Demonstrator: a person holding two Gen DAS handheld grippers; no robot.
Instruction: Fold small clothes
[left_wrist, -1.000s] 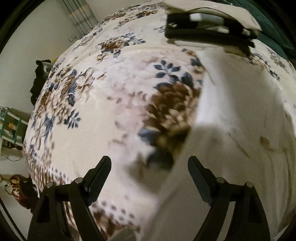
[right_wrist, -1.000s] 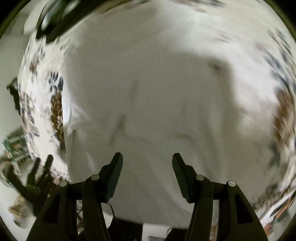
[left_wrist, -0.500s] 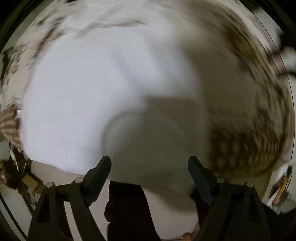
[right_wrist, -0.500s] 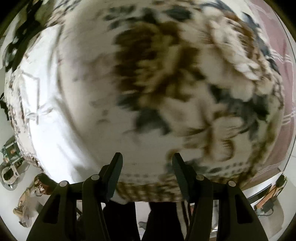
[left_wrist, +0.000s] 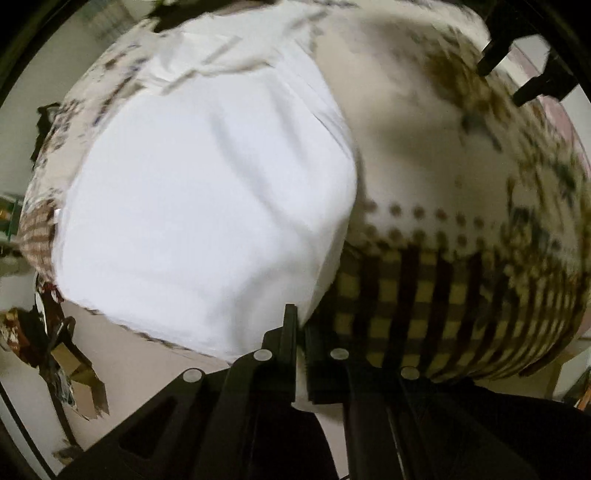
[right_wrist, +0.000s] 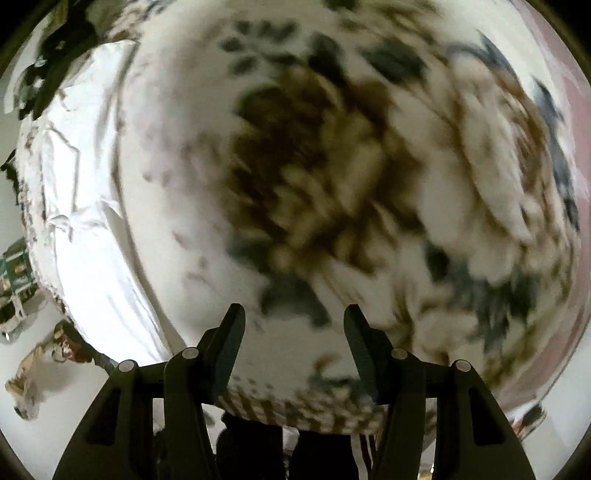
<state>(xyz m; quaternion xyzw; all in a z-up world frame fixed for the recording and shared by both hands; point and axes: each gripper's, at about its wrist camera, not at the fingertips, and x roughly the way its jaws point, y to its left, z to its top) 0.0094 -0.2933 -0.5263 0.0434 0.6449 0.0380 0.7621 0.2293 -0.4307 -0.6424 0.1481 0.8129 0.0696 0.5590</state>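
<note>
Since half a second ago we note the left gripper (left_wrist: 300, 334) has gone from wide apart to pressed together, pinching the near corner of the white garment (left_wrist: 207, 206). The right gripper (right_wrist: 293, 336) keeps the same wide gap as before.

White garment: plain, bright, a few soft creases, blurred by motion. It lies spread at the near edge of the floral bedspread (left_wrist: 443, 155), its lower hem hanging slightly past that edge. In the right wrist view we see it (right_wrist: 85, 206) only as a wrinkled strip along the left edge of the bedspread (right_wrist: 332, 184).

Left gripper sits low at the near edge, fingers closed on cloth. Right gripper hovers over bare floral print, well apart from the garment, jaws spread with nothing between them; it (left_wrist: 524, 74) shows as a dark shape near the far right corner in the left wrist view.

Around: the checked brown-and-yellow border (left_wrist: 443, 295) runs along the bedspread's near edge just beside the pinched corner. Cluttered items (left_wrist: 55, 350) lie on the floor to the left; we cannot tell what they are.
</note>
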